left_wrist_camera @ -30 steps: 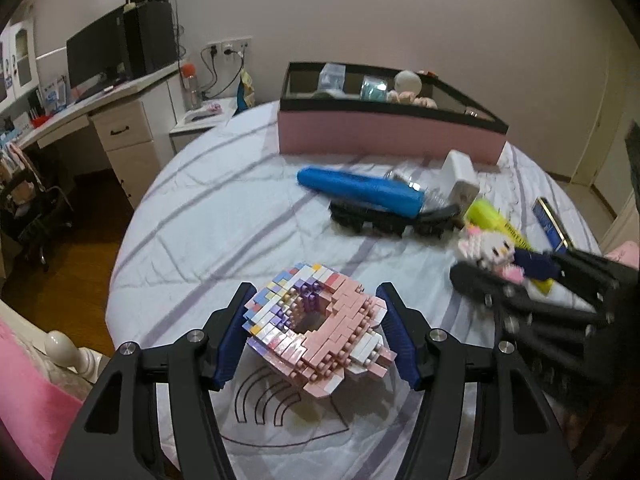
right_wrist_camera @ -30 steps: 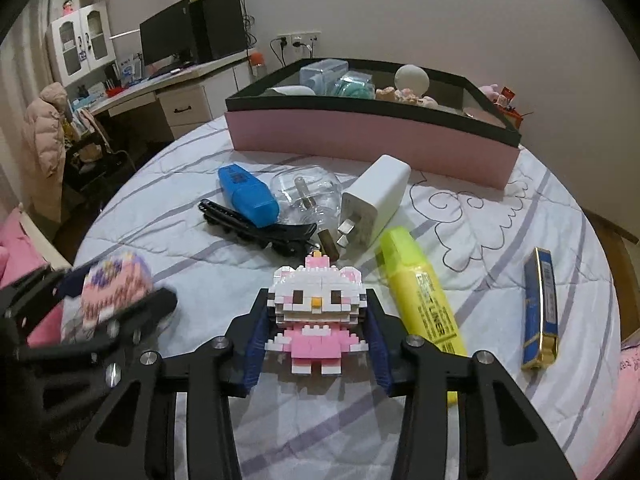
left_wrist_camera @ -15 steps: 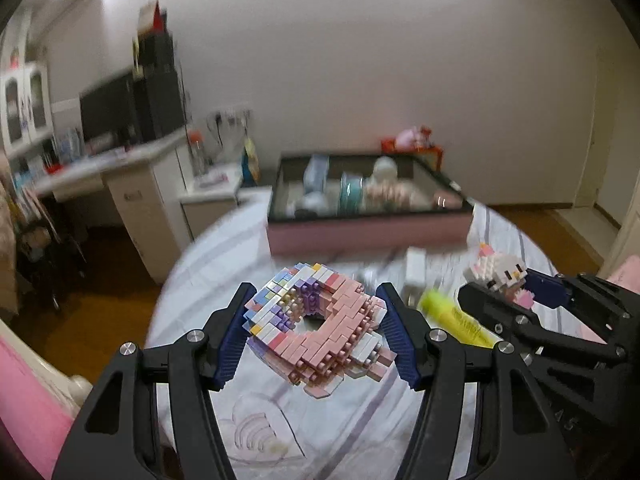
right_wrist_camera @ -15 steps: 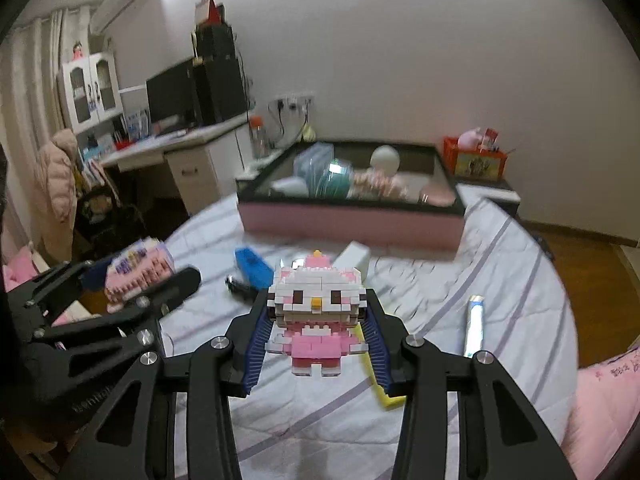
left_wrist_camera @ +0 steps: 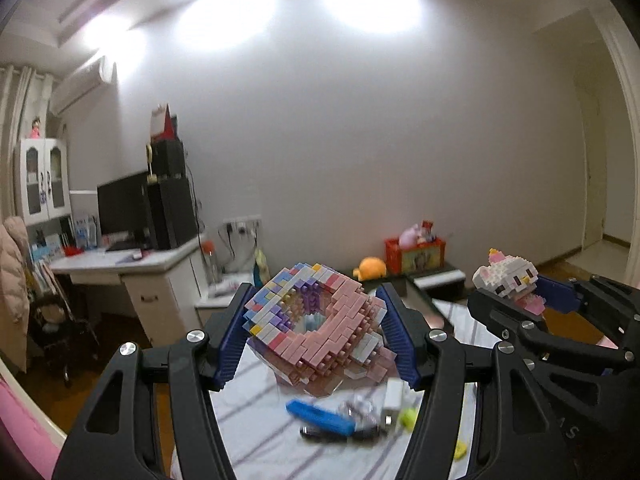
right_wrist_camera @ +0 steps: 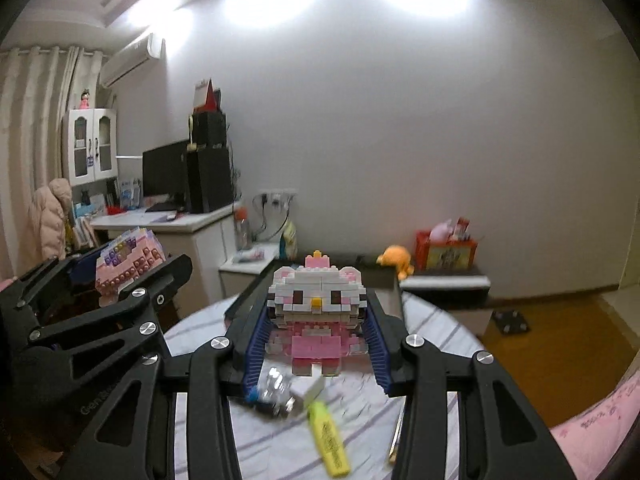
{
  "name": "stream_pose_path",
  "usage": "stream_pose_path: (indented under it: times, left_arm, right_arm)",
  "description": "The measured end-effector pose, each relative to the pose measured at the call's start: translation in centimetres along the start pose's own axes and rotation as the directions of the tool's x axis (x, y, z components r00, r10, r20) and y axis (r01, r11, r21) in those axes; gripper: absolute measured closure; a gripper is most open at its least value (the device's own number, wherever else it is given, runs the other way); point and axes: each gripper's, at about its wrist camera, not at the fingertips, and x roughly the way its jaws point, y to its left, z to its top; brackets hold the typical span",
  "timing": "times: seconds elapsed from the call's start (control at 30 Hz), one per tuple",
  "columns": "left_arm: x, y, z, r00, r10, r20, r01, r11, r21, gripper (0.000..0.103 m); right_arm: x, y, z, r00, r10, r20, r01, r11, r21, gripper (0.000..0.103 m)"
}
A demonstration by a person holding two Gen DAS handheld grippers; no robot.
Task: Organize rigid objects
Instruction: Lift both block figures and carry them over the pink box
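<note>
My left gripper (left_wrist_camera: pixel 316 332) is shut on a pink and pastel brick donut (left_wrist_camera: pixel 316 328) and holds it high above the round table (left_wrist_camera: pixel 260 440). My right gripper (right_wrist_camera: pixel 318 332) is shut on a white and pink brick cat figure (right_wrist_camera: pixel 318 312), also raised high. Each gripper shows in the other's view: the right one with the cat (left_wrist_camera: pixel 510 280) at the right, the left one with the donut (right_wrist_camera: pixel 128 264) at the left. The pink storage box (right_wrist_camera: pixel 384 280) at the table's far side is mostly hidden behind the cat.
On the table below lie a blue case (left_wrist_camera: pixel 320 416), a white charger (left_wrist_camera: pixel 392 396), a yellow highlighter (right_wrist_camera: pixel 330 436), a clear item (right_wrist_camera: pixel 276 392) and a thin bar (right_wrist_camera: pixel 396 436). A white desk (left_wrist_camera: pixel 132 276) stands left, a red toy box (left_wrist_camera: pixel 414 254) by the wall.
Both grippers have risen far above the table and tilted upward with their brick models still held. The table and box have dropped low in both views.
</note>
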Motion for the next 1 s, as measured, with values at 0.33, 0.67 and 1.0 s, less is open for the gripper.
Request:
stream_pose_path:
  times: [0.33, 0.67, 1.0]
  left_arm:
    - [4.0, 0.3, 0.9, 1.000, 0.004, -0.008, -0.004, 1.000, 0.006, 0.040]
    - [16.0, 0.2, 0.4, 0.983, -0.054, -0.175, 0.055, 0.998, 0.002, 0.040]
    - [28.9, -1.0, -5.4, 0.876, -0.091, -0.473, 0.103, 0.995, 0.000, 0.040]
  right_arm:
    - [2.8, -0.1, 2.1, 1.000, -0.003, 0.017, 0.003, 1.000, -0.018, 0.058]
    - [12.0, -2.0, 2.6, 0.996, -0.017, -0.091, 0.014, 0.999, -0.029, 0.058]
    - [24.6, -4.5, -1.2, 0.940, -0.046, -0.337, 0.036, 0.999, -0.037, 0.058]
